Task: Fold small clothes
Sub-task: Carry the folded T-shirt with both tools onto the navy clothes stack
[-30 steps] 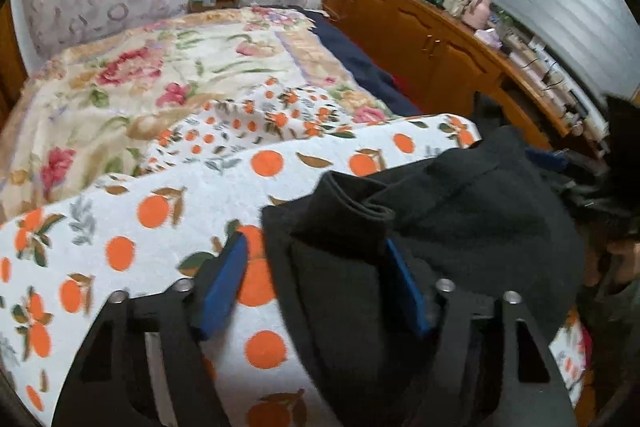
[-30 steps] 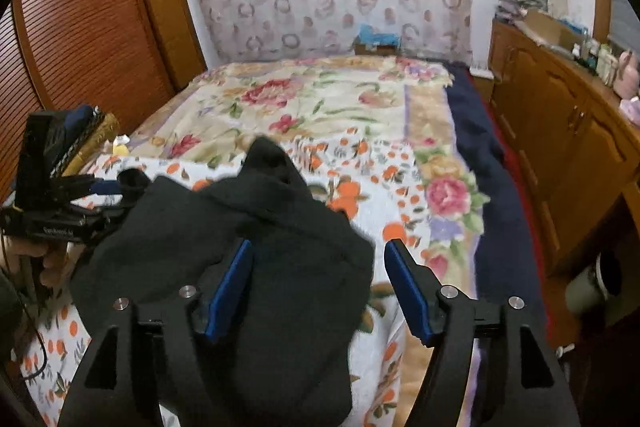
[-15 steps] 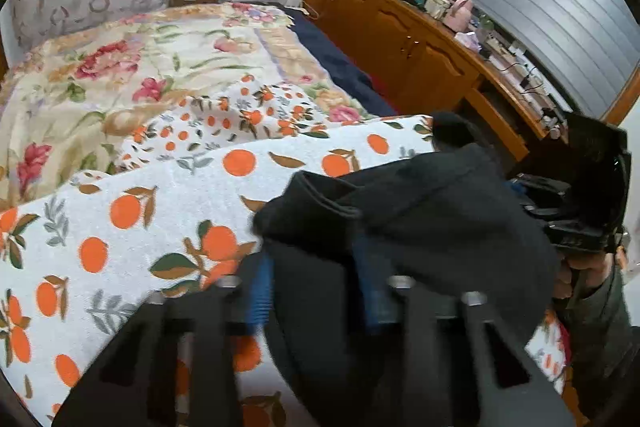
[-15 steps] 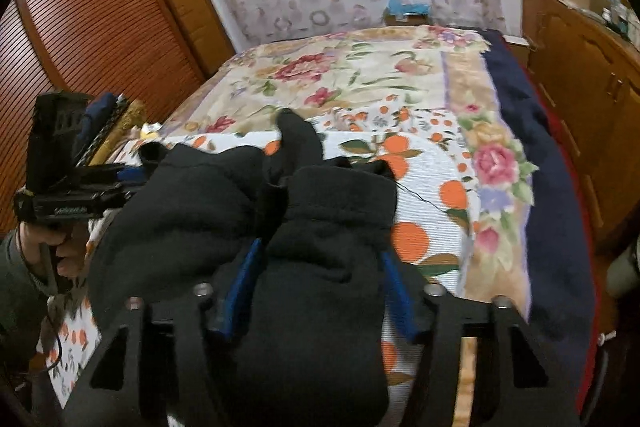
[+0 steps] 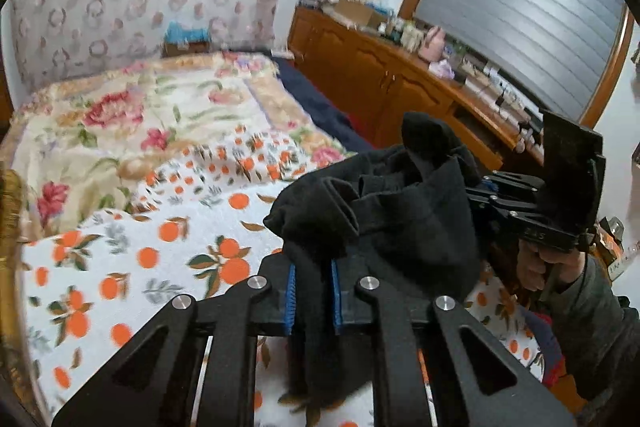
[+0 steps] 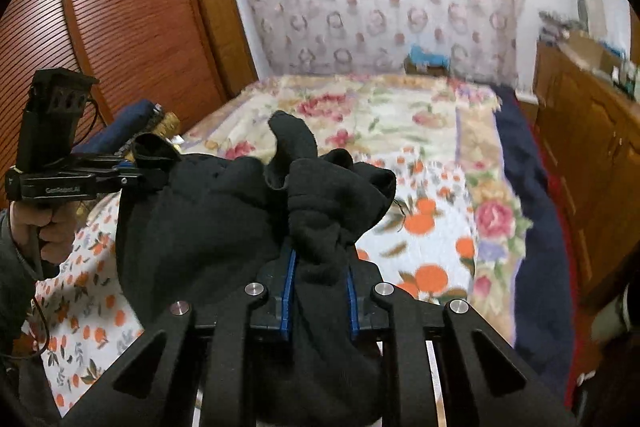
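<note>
Garment (image 5: pixel 400 219) between both grippers' pads

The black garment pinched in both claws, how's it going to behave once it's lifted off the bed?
Probably floppy: the black garment bunches and sags between the left claw and right claw. Its thick fleecy cloth looks unlikely to slip from the blue pads. Loose flaps may dangle.

Black left claw (image 5: pixel 313 297) and right claw (image 6: pixel 319 297), blue pads, silver screws, grey sleeves.
</note>
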A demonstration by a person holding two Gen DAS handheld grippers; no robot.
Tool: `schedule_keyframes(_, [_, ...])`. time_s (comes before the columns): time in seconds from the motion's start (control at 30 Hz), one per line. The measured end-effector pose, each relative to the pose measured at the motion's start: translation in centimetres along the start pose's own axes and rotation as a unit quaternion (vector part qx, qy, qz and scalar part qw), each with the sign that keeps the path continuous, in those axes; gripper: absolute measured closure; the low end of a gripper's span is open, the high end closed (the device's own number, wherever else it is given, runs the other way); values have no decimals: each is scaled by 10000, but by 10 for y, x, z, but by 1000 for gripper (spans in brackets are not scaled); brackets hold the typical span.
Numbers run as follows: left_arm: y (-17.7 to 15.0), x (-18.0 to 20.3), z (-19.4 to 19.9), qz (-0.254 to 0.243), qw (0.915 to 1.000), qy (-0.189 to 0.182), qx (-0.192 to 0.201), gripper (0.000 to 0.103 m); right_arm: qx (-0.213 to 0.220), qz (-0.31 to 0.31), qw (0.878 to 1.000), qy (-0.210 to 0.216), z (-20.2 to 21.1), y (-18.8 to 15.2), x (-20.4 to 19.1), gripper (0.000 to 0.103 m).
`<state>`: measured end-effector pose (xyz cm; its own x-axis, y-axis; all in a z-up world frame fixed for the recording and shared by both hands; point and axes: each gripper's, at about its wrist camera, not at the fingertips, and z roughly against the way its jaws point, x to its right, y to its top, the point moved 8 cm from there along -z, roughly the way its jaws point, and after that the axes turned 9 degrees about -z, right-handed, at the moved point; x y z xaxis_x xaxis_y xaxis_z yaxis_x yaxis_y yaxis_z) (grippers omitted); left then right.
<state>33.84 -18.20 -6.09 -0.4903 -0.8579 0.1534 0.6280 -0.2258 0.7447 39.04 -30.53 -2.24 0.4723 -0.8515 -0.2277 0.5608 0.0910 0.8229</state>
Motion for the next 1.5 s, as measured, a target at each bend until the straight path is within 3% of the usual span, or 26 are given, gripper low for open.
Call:
schedule_keyframes(0.4, [-10, -53, 121, 164, 9944, 673, 795, 90, 533, 696, 9951, 451, 0, 17, -92, 84])
schedule_keyframes(0.67, [-20, -106, 196, 255, 9868, 1065, 1190, 90, 665, 1070, 9895, 709, -24, 40, -156, 84])
schedule_keyframes(0.87, [-49, -146, 236, 490, 9795, 1289, 1468, 90, 716, 1553, 9821, 793, -51, 67, -209, 84])
schedule_keyframes(1.03, [-85, -192, 256, 834, 9747, 1398, 1535, 90, 586, 2149, 9717, 789, -97, 85, -263, 84])
schedule_keyframes(1.27, [-152, -255, 238, 1485, 9702, 1402, 1306, 90, 138, 2596, 9634, 653, -208, 100, -326, 84])
schedule_keyframes(1.5, [-168, -271, 238, 1613, 9684, 1402, 1287, 90, -90, 2753, 9593, 619, -274, 112, -360, 84])
